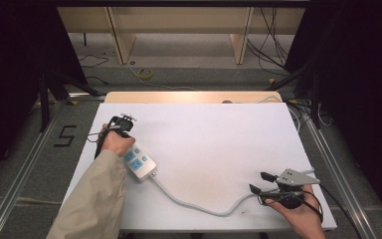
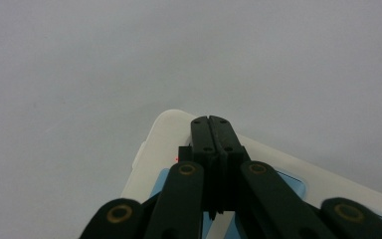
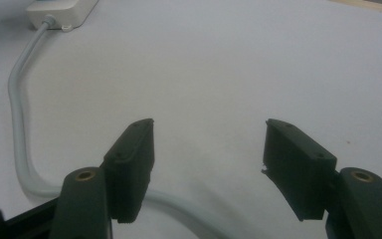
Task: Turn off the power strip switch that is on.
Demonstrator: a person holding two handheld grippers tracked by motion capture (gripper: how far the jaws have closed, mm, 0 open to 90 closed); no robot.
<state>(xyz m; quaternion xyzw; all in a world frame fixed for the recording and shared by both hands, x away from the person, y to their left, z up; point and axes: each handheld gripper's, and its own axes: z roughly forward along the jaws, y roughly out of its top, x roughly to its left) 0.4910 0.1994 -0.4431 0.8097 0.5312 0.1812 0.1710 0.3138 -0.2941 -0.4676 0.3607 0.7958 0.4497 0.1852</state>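
Fingers (image 2: 214, 130) of the left gripper (image 1: 120, 123) are clenched empty over the power strip (image 1: 138, 162), left of centre on the bench (image 1: 214, 134), likely pinning it. Right gripper (image 1: 260, 182), lower right, has fingers (image 3: 129, 164) released, straddling the cable (image 1: 199, 205), probably to grasp it.

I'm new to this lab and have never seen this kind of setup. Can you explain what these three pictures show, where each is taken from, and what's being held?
A person sits at a white table with a hand-held two-jaw gripper in each hand. The high view looks down from above. The other two come from cameras riding on the grippers, looking along their black jaws. On the table lies a white power strip with blue sockets; its grey cord curves across to the right. The left gripper has its jaws shut together, over the strip, with nothing between them. The right gripper is open, its jaws either side of the cord and not pressing on it.
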